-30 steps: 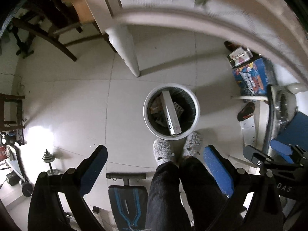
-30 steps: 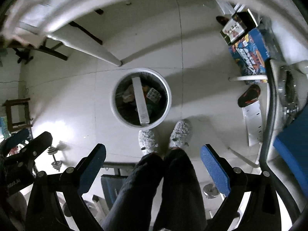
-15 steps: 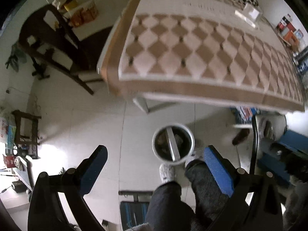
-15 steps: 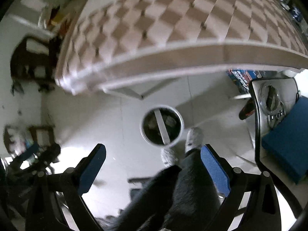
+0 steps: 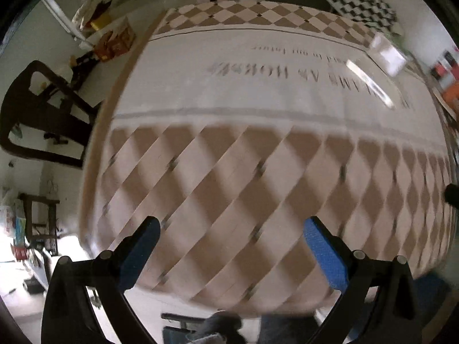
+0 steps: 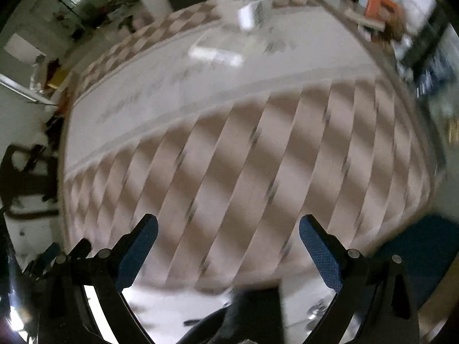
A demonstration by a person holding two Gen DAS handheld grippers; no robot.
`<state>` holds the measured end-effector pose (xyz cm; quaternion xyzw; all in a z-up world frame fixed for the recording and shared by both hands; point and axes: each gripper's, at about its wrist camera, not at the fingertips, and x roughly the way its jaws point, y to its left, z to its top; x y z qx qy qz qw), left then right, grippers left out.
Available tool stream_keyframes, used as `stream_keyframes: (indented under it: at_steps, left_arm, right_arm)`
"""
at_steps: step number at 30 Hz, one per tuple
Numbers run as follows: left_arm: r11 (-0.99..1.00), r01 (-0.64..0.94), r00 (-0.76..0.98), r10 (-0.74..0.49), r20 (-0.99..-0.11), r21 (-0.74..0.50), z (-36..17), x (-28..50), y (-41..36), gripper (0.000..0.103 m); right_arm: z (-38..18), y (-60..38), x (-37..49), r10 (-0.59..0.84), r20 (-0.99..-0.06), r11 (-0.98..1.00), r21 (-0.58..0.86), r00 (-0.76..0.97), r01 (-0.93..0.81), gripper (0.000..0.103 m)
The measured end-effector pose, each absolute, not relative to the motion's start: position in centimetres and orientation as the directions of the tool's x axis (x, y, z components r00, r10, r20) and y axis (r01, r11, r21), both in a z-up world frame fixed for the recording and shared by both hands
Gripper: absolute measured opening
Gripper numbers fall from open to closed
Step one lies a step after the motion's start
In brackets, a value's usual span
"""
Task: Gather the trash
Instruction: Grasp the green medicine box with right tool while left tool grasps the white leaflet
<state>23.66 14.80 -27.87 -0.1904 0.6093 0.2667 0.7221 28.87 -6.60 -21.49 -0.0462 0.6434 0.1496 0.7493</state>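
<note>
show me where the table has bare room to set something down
The checked near half of the tablecloth is bare, from the near edge up to the white lettered band. It is crowded only at the far right, where a blurred white box sits.

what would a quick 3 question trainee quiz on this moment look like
1. True or false: the left gripper holds a piece of trash.
2. The cloth on the table is patterned with: A stripes, B diamonds, C dots.
3. Where does the small white packet lie on the table?

Key: 1 false, both it and the right gripper are open and empty. 2 B. 3 Far side, toward the right.
</note>
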Motion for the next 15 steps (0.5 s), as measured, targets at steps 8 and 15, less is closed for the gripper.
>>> stream_keyframes:
  at_steps: [8,15]
  left_arm:
    - [0.744,-0.662,-0.041,0.084,-0.996,0.09,-33.8,39.6,17.1,0.103]
    - [0.711,-0.697,-0.111,0.021,-0.994,0.093,-36.4,45.1,18.9,0.103]
  right_arm:
    - [-23.6,-2.5,52.8,0.02,-0.99,0.913,-0.039,0.141,-0.405,0.1]
    - [-27.1,4.4,64.2,-0.078,-0.989,0.8,-0.136,0.123,-0.584,0.1]
